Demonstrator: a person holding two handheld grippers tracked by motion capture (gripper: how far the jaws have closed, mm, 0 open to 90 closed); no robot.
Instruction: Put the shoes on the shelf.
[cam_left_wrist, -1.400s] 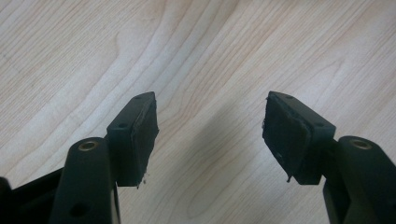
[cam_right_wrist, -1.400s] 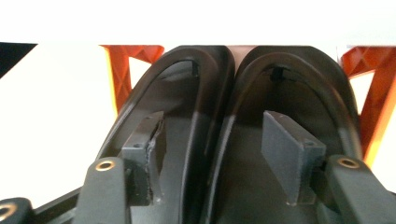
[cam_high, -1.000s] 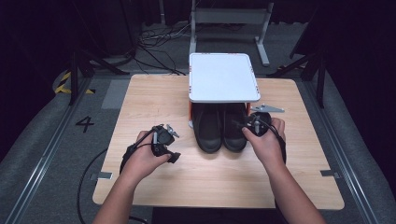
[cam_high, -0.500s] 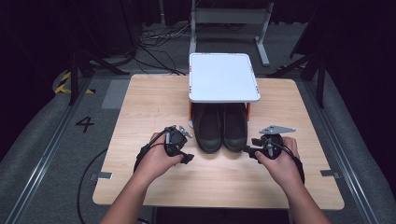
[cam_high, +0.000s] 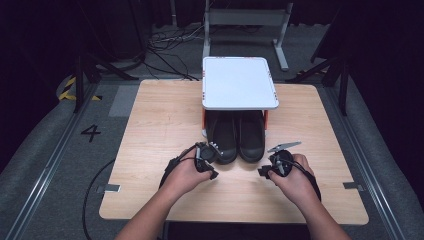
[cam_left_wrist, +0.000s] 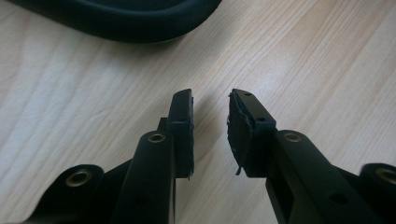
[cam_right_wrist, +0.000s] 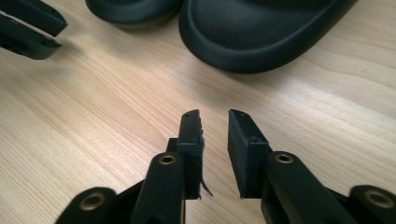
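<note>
Small white rack (cam_high: 240, 82) at the far middle of the tabletop (cam_high: 150, 125): flat white top with rounded corners, thin legs with orange bits at the feet, open underneath. In the bay under it sits a pair of black slippers, left slipper (cam_high: 223, 137) and right slipper (cam_high: 251, 135), side by side and touching or nearly so, toes sticking out toward me past the rack's front edge. Slippers are matte black, look like moulded foam or rubber: smooth rounded toes, thick soles, no visible seams. Tabletop is pale wood-grain laminate, straight grain. My left gripper (cam_high: 212, 168) is just short of the left slipper's toe, my right gripper (cam_high: 264, 171) just short of the right slipper's toe, neither touching. In the left gripper view the left slipper's toe edge (cam_left_wrist: 126, 21) curves across the top, apart from my jaws. In the right gripper view both toes are ahead, right slipper (cam_right_wrist: 261, 35) the larger, left slipper (cam_right_wrist: 128, 11) beside it, and the tip of my left gripper (cam_right_wrist: 28, 28) pokes in at the upper left. Both pairs of jaws have just been closing, now down to a narrow gap with nothing between them but bare wood. Pads are black, flat, rectangular; frayed edges on one pad per gripper.
</note>
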